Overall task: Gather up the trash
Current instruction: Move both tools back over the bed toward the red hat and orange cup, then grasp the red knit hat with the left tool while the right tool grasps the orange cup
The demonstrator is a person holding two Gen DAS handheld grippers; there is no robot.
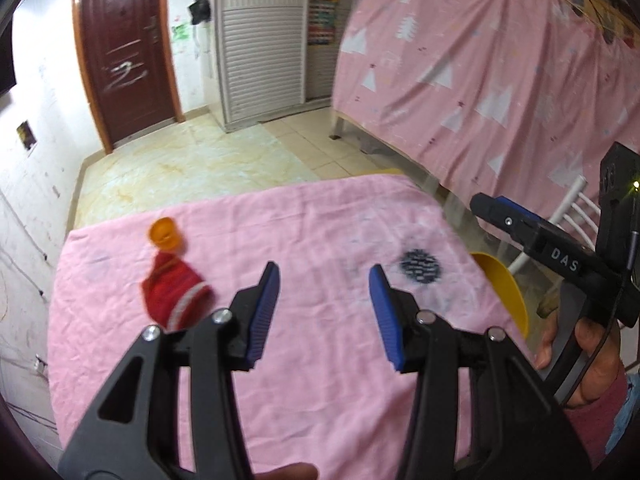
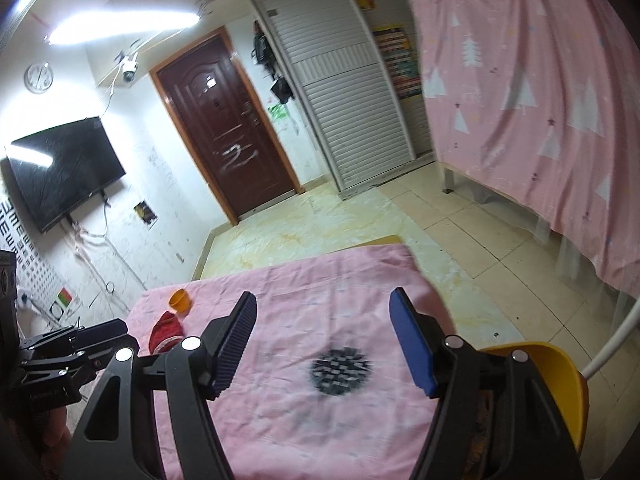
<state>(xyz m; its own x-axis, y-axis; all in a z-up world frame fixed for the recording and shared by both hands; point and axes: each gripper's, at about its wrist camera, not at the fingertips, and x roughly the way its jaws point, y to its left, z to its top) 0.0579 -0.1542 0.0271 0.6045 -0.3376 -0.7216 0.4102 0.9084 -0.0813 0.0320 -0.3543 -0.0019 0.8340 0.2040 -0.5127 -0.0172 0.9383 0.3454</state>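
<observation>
A crumpled red wrapper with a silver stripe [image 1: 176, 300] lies on the pink-covered table [image 1: 320, 216] at its left side, with a small orange cup [image 1: 165, 233] just behind it. Both also show in the right wrist view, the wrapper [image 2: 166, 330] and the cup [image 2: 180, 300]. A black patterned blot [image 1: 420, 265] [image 2: 340, 372] marks the cloth at centre right. My left gripper [image 1: 323, 292] is open and empty above the table, right of the wrapper. My right gripper [image 2: 323, 312] is open and empty above the blot; it shows at the right edge of the left wrist view [image 1: 486, 206].
A yellow chair [image 2: 552, 376] stands at the table's right edge, also in the left wrist view [image 1: 504, 284]. A pink curtain [image 1: 480, 80] hangs at the right. A brown door [image 2: 224, 120], a louvred wardrobe [image 2: 344, 100] and a wall TV [image 2: 60, 168] are beyond the tiled floor.
</observation>
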